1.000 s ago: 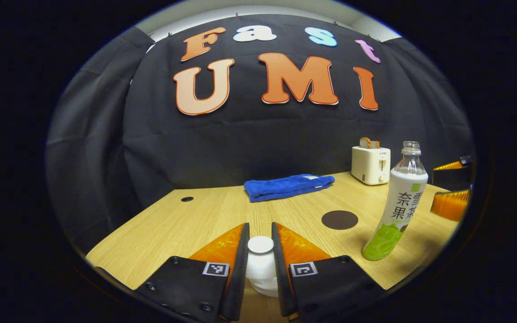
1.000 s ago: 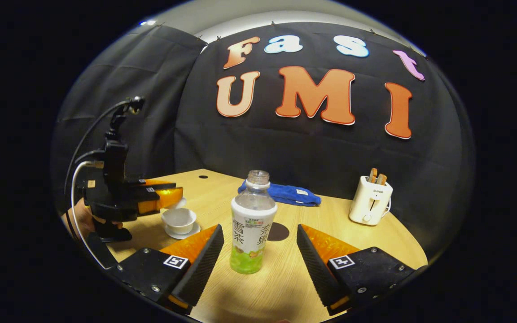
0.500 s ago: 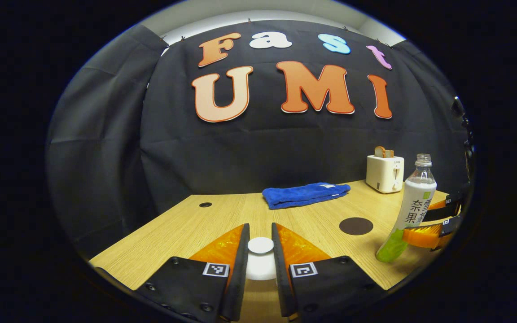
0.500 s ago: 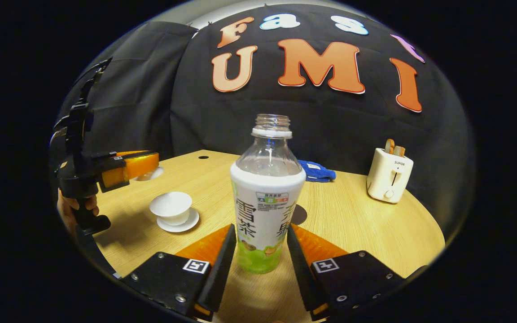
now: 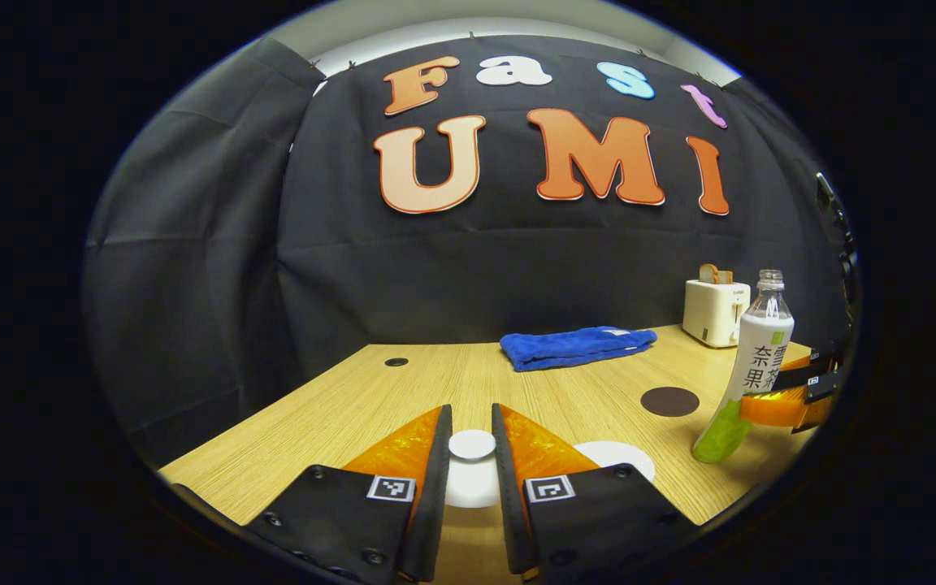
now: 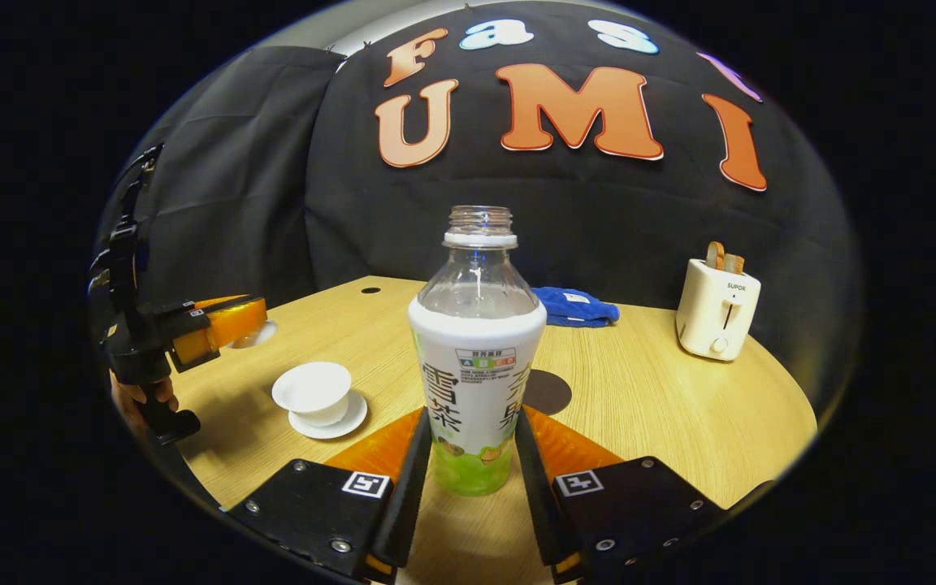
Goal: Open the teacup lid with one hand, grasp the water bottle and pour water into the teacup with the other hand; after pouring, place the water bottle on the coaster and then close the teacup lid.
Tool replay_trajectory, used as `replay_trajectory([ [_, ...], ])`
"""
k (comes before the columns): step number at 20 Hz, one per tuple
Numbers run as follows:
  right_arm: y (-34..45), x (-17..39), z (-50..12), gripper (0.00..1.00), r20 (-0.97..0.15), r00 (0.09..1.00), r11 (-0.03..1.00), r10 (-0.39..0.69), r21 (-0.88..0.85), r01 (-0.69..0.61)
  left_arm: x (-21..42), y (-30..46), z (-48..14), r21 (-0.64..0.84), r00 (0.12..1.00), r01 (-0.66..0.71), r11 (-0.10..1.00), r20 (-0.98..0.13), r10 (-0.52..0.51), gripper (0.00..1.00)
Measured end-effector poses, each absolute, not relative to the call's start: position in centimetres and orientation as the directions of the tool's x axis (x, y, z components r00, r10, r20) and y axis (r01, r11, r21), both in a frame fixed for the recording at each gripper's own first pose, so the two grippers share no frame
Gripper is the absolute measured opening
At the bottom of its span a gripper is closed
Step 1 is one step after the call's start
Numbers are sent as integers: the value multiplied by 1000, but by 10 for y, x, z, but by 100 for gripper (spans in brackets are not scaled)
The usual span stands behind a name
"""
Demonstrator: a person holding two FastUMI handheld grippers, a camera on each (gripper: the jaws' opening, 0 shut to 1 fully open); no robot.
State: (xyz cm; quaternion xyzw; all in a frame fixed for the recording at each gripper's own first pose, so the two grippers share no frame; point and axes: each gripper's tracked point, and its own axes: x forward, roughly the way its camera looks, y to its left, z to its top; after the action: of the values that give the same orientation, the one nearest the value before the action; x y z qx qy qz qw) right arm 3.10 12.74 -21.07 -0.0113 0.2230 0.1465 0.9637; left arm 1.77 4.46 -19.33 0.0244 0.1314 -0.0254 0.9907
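Two grippers, both loaded: left gripper (image 5: 471,455) clamped on the white teacup lid (image 5: 471,445) by its knob, held up clear of the wooden table (image 5: 403,390); right gripper (image 6: 473,455) clamped on the lower body of the uncapped water bottle (image 6: 476,357), one finger on each side of the label. Bottle upright, its base apparently at or just above the tabletop

Outward from the left gripper: rim of the open teacup (image 5: 616,455) low and just right of the fingers, dark round coaster (image 5: 669,401) farther right, blue towel (image 5: 574,346) at the far edge, toaster (image 5: 715,309) far right. Outward from the right gripper: coaster (image 6: 548,392) just behind the bottle, partly hidden; teacup (image 6: 314,390) on its saucer (image 6: 330,422) to the near left, uncovered and well apart from the bottle

Risks, as judged from here: low grip on a tall, open bottle, so a quick swing toward the cup could slop water out or let the bottle pivot between the fingers; small cup mouth, so a steep tilt likely to overshoot onto saucer and table; lid pinched only at the knob, prone to slipping if bumped

Seen from the right gripper view alone: whole cup and saucer, and the hand (image 6: 139,398) holding the left gripper. Seen from the left gripper view alone: the lid's knob squarely between the fingers, and the whole coaster
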Motion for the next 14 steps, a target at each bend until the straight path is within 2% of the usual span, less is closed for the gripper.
replay_trajectory([
  [3, 125, 36, -204, 60, -415, 873, 958, 255, -14, -286, 17, 54, -194, 43, 965, 44, 998, -260, -32, 35],
  [8, 113, 49, -197, 60, -389, 909, 933, 153, -246, -262, 16, 61, -196, 39, 964, 22, 999, -264, -11, 35],
  [11, 104, 58, -198, 59, -376, 922, 883, 88, -400, -247, 12, 74, -197, 39, 965, 6, 999, -262, 4, 35],
  [14, 104, 66, -191, 59, -333, 942, 790, 47, -565, -239, 11, 85, -196, 35, 965, -6, 999, -261, 15, 35],
])
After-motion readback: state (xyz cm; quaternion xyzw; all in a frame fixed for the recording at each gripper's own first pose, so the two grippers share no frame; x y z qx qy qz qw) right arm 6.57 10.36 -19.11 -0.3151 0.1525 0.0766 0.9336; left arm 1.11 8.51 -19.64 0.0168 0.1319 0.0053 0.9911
